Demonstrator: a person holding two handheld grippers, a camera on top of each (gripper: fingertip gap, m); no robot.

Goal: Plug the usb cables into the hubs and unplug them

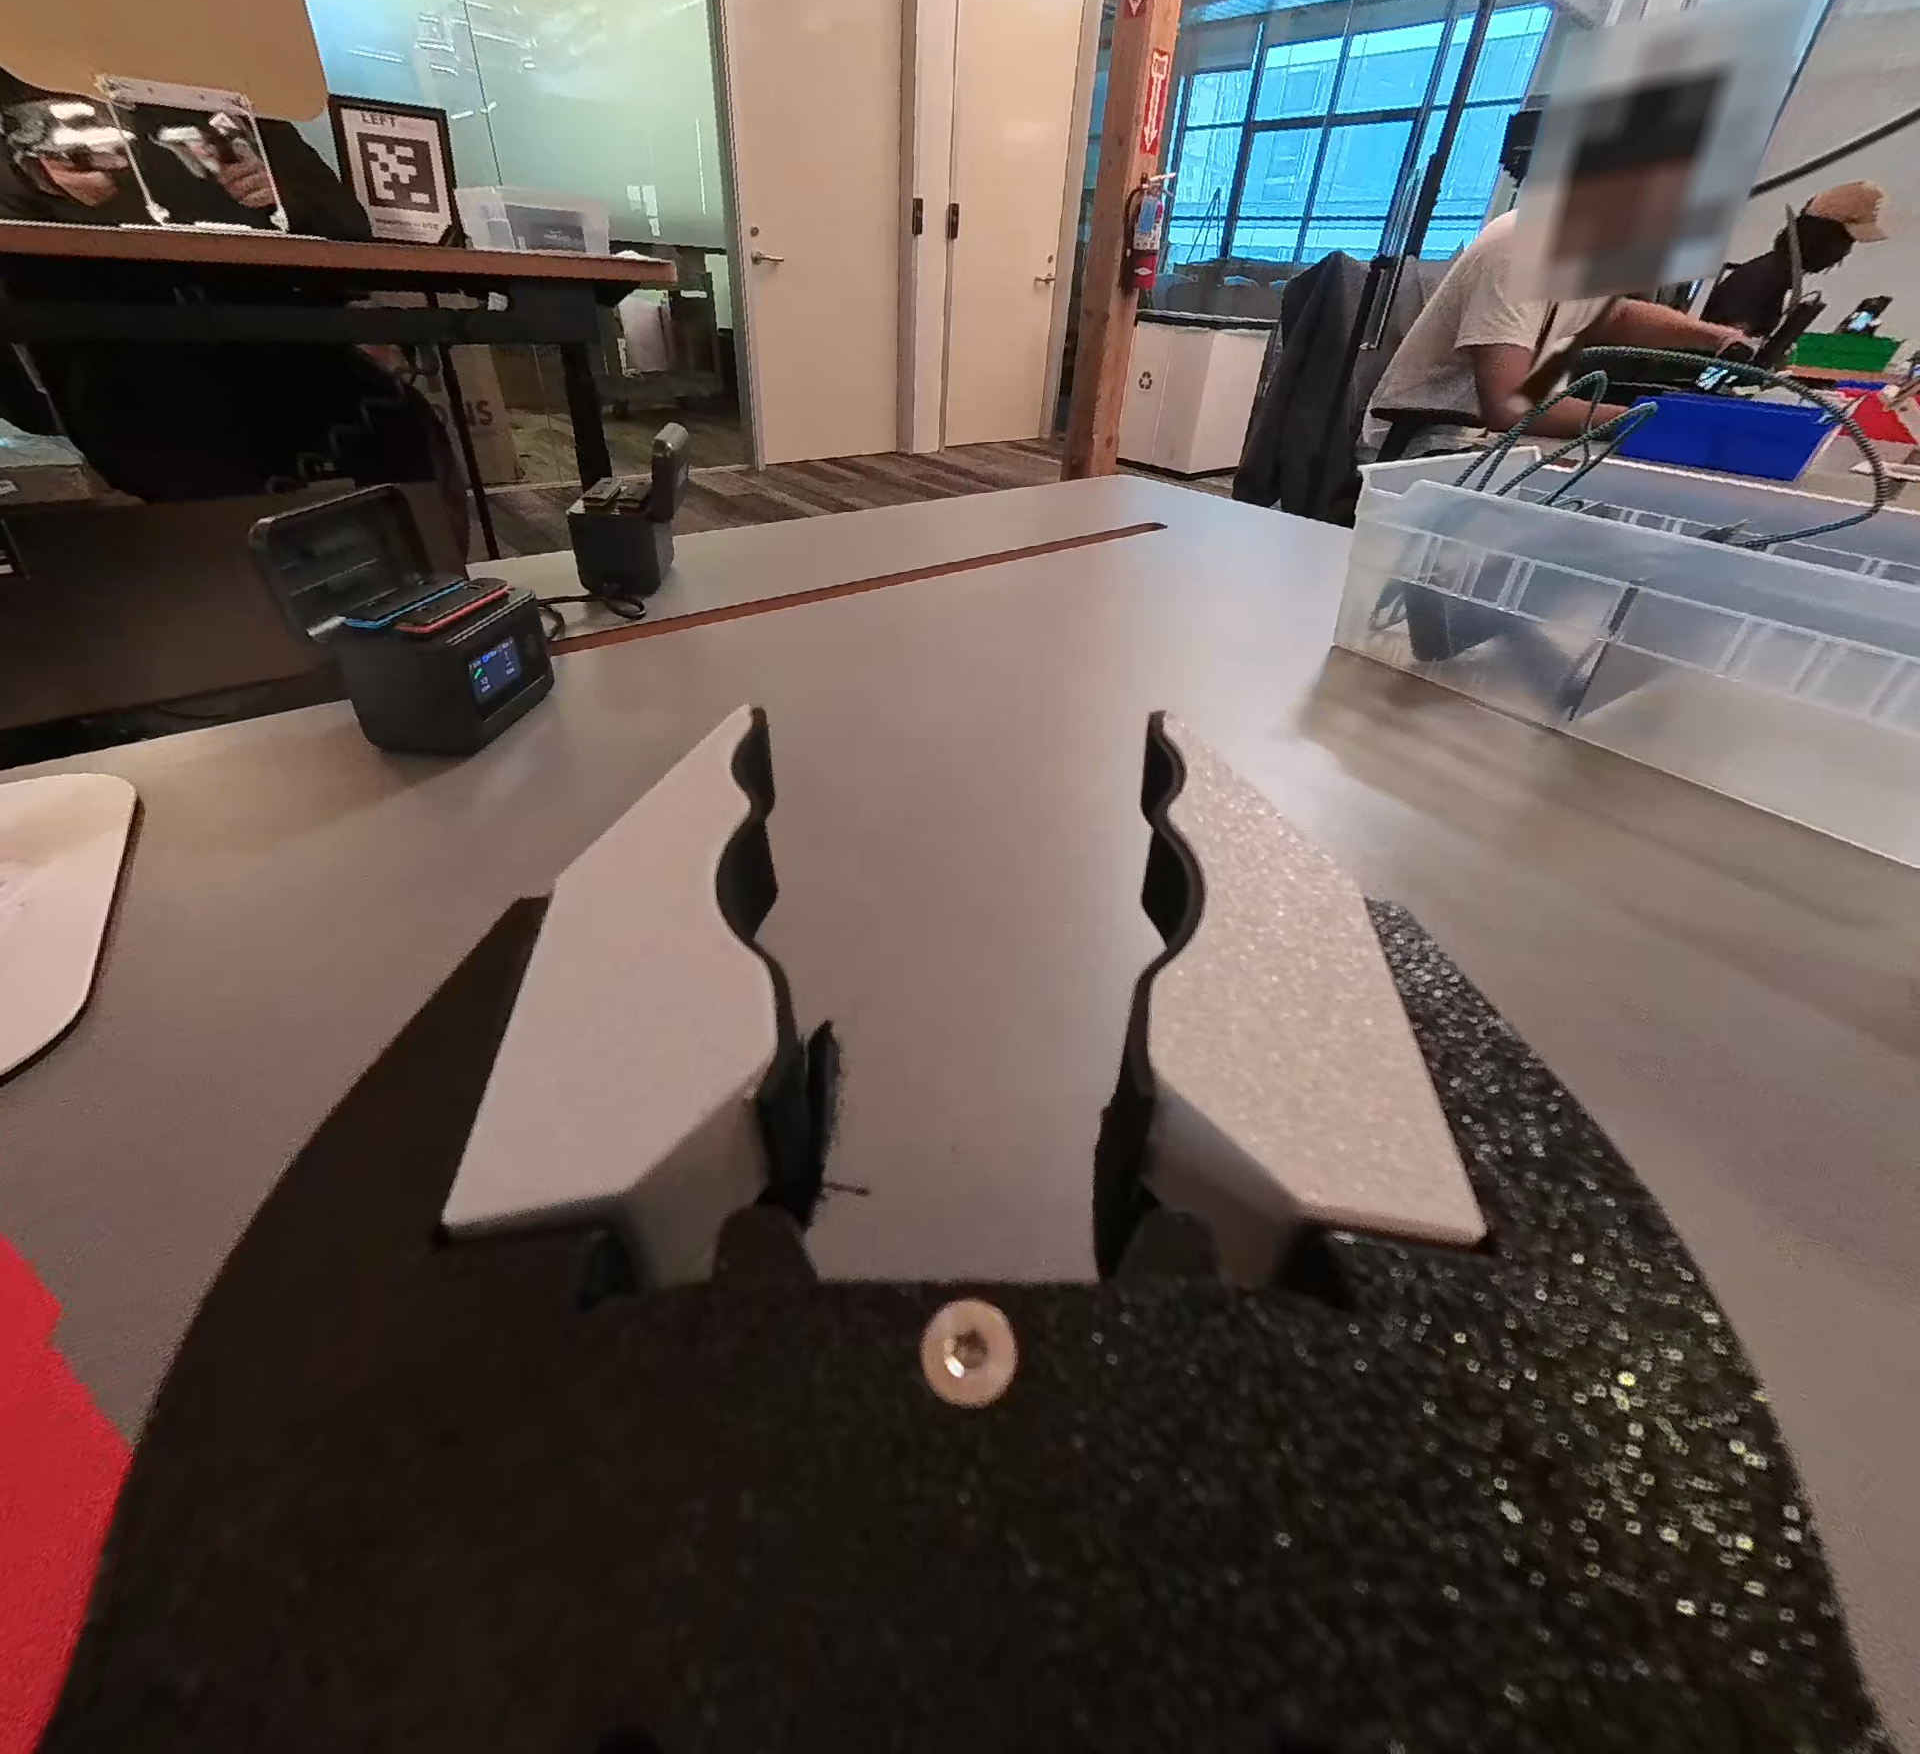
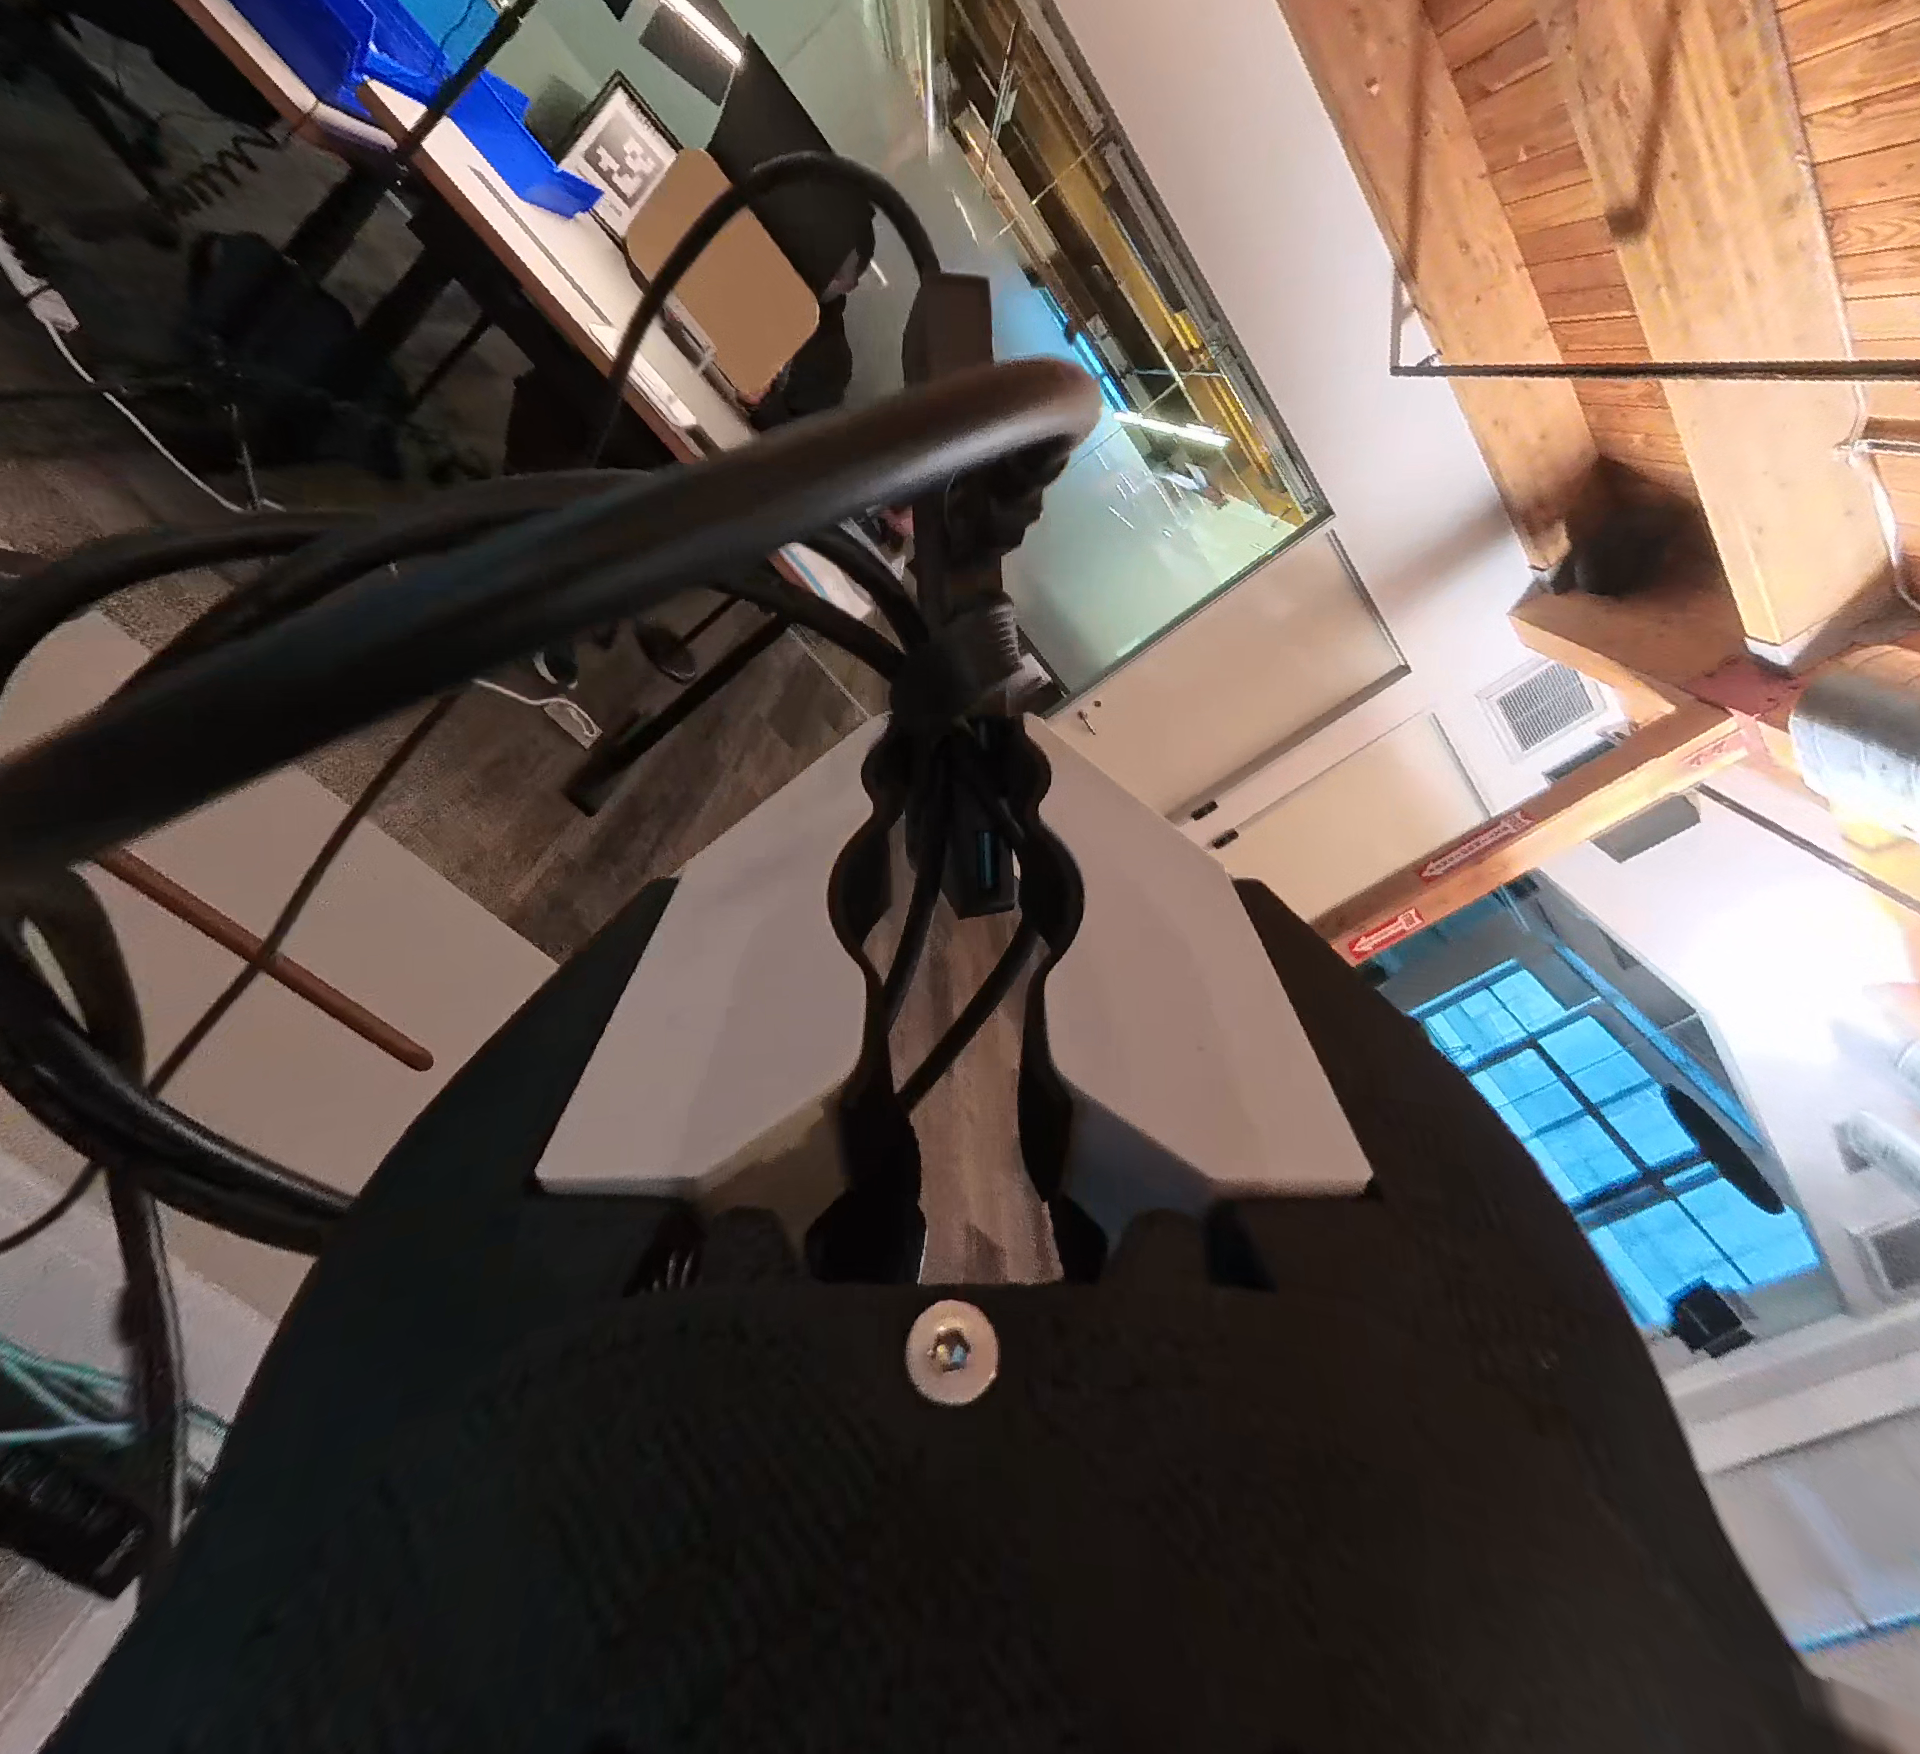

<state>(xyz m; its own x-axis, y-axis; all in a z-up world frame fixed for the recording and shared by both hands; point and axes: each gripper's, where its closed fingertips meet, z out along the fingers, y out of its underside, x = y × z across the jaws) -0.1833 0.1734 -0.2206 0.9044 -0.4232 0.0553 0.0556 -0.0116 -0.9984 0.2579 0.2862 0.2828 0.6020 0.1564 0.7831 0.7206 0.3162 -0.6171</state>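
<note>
Grey tabletop (image 1: 987, 644) is being shown filling the left wrist view, with nothing lying between the fingers of the left gripper (image 1: 961, 748), whose jaws are standing wide apart and empty just above the surface. A clear plastic bin (image 1: 1621, 624), from which braided cables are rising, is being seen ahead and to the right of that gripper, well apart from it; two black charging cases (image 1: 436, 655) are being seen ahead to the left. No hub can be made out with certainty in this view.

In the right wrist view the camera is being held steeply tilted, so that ceiling timber and floor are both being taken in. A bundle of black usb cables (image 2: 520, 541) is being carried by the right gripper (image 2: 956, 748), whose jaws are closed to a narrow gap around it at the tips. Thick loops are being swept out to the left, while a blue-tongued plug (image 2: 982, 863) is hanging between the fingers. A slim dark block (image 2: 945, 333), possibly a hub, is projecting beyond the tips, its long axis running roughly along the fingers.

The right gripper is judged the nearer to the task's things, the left one free for steadying.
</note>
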